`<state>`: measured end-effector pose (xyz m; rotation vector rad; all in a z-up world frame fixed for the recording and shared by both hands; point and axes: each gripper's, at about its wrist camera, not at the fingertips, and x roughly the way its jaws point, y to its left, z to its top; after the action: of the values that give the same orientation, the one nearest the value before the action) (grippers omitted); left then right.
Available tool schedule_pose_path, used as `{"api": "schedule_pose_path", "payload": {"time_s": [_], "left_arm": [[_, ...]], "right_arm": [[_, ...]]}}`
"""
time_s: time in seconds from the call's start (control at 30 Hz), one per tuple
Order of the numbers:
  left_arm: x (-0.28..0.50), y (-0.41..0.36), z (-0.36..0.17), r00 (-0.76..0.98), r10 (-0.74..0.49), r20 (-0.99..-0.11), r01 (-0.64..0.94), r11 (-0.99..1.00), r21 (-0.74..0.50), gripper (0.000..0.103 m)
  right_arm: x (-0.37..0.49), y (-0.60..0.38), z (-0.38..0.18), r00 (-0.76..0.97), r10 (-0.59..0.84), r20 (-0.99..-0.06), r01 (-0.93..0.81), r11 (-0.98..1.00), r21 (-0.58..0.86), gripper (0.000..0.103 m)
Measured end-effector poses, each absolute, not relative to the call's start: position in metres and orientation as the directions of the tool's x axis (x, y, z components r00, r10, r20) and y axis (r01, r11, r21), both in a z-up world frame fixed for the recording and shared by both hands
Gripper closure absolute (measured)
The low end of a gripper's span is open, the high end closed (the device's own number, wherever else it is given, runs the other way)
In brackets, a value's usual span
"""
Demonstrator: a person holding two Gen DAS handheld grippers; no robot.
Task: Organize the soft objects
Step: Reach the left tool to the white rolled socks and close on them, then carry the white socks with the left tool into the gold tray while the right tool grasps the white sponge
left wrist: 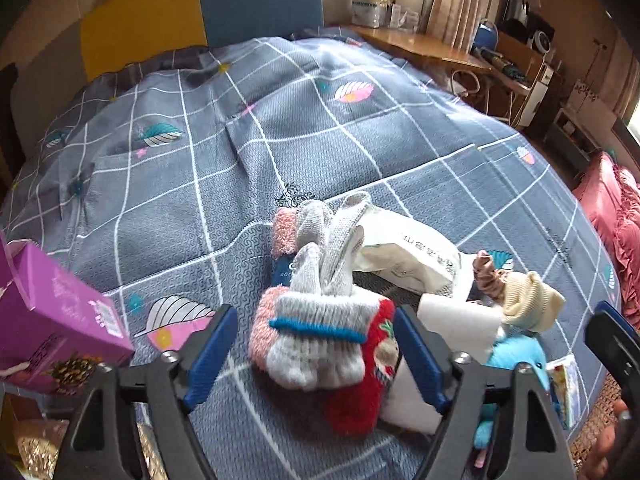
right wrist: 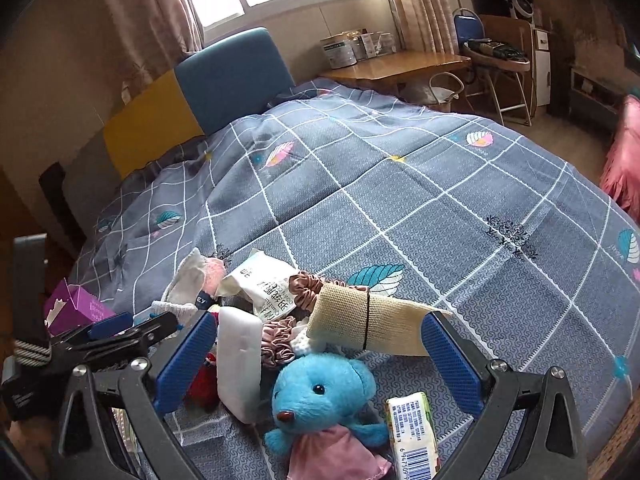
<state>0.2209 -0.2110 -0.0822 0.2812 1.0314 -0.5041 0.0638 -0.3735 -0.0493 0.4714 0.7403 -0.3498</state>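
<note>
- Grey-blue checked bedding [left wrist: 328, 148] with leaf prints is spread over a bed; a yellow and blue headboard [left wrist: 200, 12] is seen behind it, a wooden bench [right wrist: 396, 66] with tins stands beside curtained windows, and pink fabric [left wrist: 616, 216] lies at the right edge.
- Soft things are heaped near the foot of the bed: one bundle of grey knitted socks [left wrist: 316, 320] on a red fluffy sock [left wrist: 370, 380], one blue plush bear [right wrist: 320, 396] in a pink dress, one beige knitted roll [right wrist: 360, 320] bound by a black band, two satin scrunchies [right wrist: 308, 284], one white sponge block [right wrist: 238, 360] and one white wipes packet [right wrist: 264, 280].
- One purple box [left wrist: 56, 320] is seen at the left, tilted.
- Left gripper [left wrist: 316, 352]: its jaws are spread wide on both sides of the sock bundle, not closed on it.
- Right gripper [right wrist: 316, 364]: its jaws are wide apart around the bear and the sponge, nothing is held.
- Much bare bedding is left beyond the heap; the bed edge lies close on the right.
</note>
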Motion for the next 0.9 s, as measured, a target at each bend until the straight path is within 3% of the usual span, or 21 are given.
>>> {"api": "schedule_pose_path", "payload": {"time_s": [0.07, 0.2, 0.47, 0.6, 0.9], "left_arm": [[0.225, -0.215, -0.087, 0.412, -0.243, -0.878, 0.511, 0.86, 0.002, 0.058], [0.218, -0.21, -0.074, 0.433, -0.279, -0.857, 0.522, 0.853, -0.014, 0.07], [0.221, -0.189, -0.017, 0.488, -0.347, -0.801, 0.517, 0.854, -0.055, 0.07], [0.241, -0.155, 0.028, 0.562, -0.351, -0.749, 0.438, 0.894, -0.091, 0.07], [0.272, -0.008, 0.084, 0.737, -0.153, -0.659, 0.124, 0.988, -0.09, 0.07]], "right_arm": [[0.066, -0.373, -0.051, 0.684, -0.132, -0.717, 0.461, 0.841, 0.285, 0.0], [0.064, -0.374, -0.049, 0.687, -0.162, -0.708, 0.476, 0.837, 0.271, 0.0], [0.063, -0.386, -0.055, 0.674, -0.122, -0.729, 0.495, 0.807, 0.323, 0.007], [0.061, -0.391, -0.06, 0.659, -0.116, -0.743, 0.518, 0.787, 0.336, 0.021], [0.064, -0.393, -0.065, 0.652, -0.078, -0.754, 0.513, 0.778, 0.362, 0.027]]}}
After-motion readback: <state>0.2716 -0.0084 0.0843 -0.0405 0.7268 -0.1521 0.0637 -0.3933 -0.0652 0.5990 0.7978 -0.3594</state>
